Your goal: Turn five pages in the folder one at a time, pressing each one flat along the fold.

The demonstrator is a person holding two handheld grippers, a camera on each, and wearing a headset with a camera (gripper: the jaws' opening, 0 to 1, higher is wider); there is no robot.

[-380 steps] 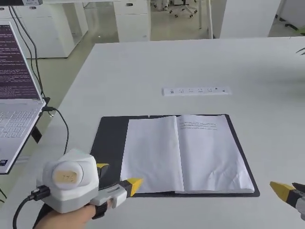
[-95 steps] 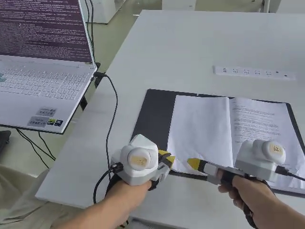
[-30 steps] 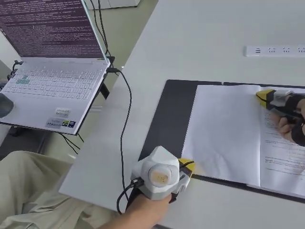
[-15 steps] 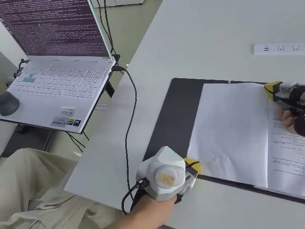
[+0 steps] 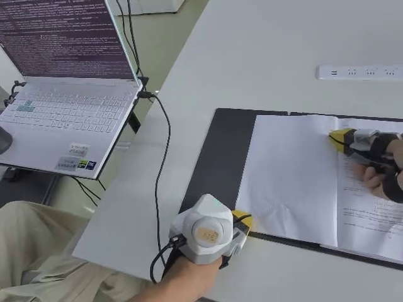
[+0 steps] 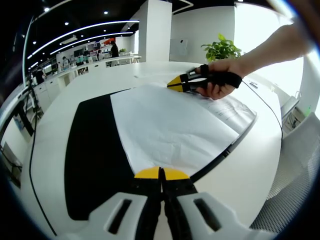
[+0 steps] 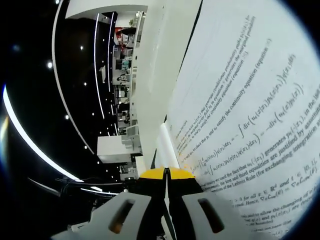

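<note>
Change: R claw (image 5: 335, 138) was at the far top end of the fold (image 5: 338, 189) half a sec ago. Now it's a bit back toward the person, tip on the crease. A few secs ago it was down by L claw (image 5: 242, 221), so it has run the crease's length.
Meaning: looks like the press-flat stroke on the current page, nearly done; next turn prob due. How many pages are turned, can't tell.
R claw state: clenched, nothing between the jaws. Tip bears on paper where printed page (image 7: 240, 100) meets blank page (image 5: 289, 176).
L claw state: clenched too, hasn't shifted. Tip sits at the blank page's near corner and seems to pin it; whether paper is nipped in the jaws, can't tell.
Folder (image 5: 217, 163): open and flat, black cover spreading ahead & left of L claw. R claw is over its upper middle.
Edges: table (image 5: 252, 56) near edge is just behind L claw; folder's near edge is right at its tip.
Open room: bare top beyond R claw as far as the power strip (image 5: 359, 72), well apart. Printed page to R claw's right is free for a lift.
Watch: laptop (image 5: 69, 113) is well off L claw's left. Cable (image 5: 161, 170) trails from L claw's back toward it; could snag if L claw swings wide.
</note>
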